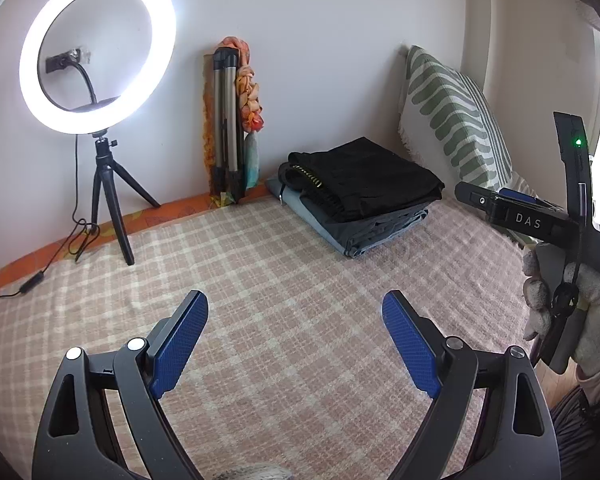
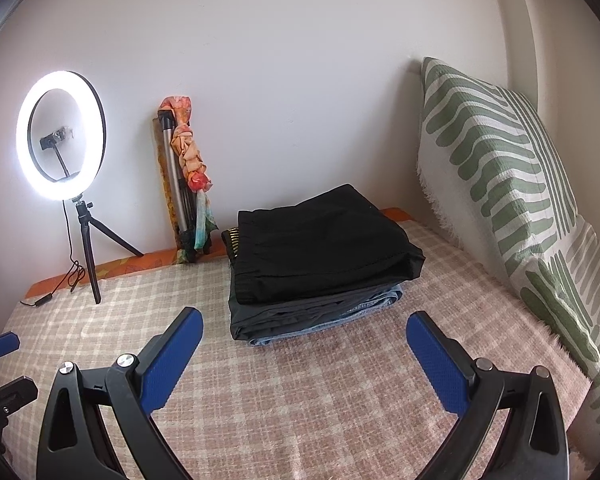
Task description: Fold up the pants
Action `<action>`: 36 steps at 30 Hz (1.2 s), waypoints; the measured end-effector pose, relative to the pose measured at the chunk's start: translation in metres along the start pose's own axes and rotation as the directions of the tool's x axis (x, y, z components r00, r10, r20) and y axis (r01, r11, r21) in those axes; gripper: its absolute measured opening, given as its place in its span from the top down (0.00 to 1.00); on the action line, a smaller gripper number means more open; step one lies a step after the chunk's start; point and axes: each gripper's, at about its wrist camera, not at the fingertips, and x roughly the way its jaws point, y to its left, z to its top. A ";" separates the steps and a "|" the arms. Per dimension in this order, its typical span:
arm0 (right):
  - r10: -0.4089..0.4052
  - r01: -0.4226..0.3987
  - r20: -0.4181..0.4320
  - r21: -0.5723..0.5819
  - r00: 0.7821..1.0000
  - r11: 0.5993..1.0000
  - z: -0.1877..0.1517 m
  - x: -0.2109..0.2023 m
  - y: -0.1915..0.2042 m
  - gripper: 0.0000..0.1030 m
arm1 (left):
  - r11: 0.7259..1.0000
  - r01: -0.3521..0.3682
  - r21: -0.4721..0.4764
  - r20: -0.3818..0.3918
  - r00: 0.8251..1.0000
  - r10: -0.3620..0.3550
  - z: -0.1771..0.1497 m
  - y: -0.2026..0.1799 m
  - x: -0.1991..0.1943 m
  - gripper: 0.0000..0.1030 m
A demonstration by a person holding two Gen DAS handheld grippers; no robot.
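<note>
A stack of folded pants (image 1: 360,192) lies at the back of the bed, black pair on top, dark grey and blue denim below. It shows closer in the right wrist view (image 2: 320,264). My left gripper (image 1: 296,308) is open and empty, held above the checked blanket (image 1: 284,280), well short of the stack. My right gripper (image 2: 304,324) is open and empty, just in front of the stack. The right gripper also appears from the side at the right edge of the left wrist view (image 1: 500,200).
A lit ring light (image 1: 96,52) on a small tripod stands at the back left, its cable trailing on the bed. A folded tripod with a cloth (image 1: 232,120) leans on the wall. A green-striped pillow (image 2: 500,184) stands at the right.
</note>
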 end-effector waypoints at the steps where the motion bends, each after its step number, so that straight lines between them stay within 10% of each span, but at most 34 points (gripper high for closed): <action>1: 0.001 -0.001 0.000 -0.003 1.000 1.000 0.000 0.000 0.001 0.00 | 1.000 -0.001 0.001 0.003 1.000 0.001 0.000 0.000 -0.001 0.14; 36: 0.011 -0.012 -0.012 -0.009 1.000 1.000 -0.003 0.003 0.003 0.00 | 1.000 0.014 -0.013 -0.002 1.000 -0.014 0.000 -0.001 -0.004 0.13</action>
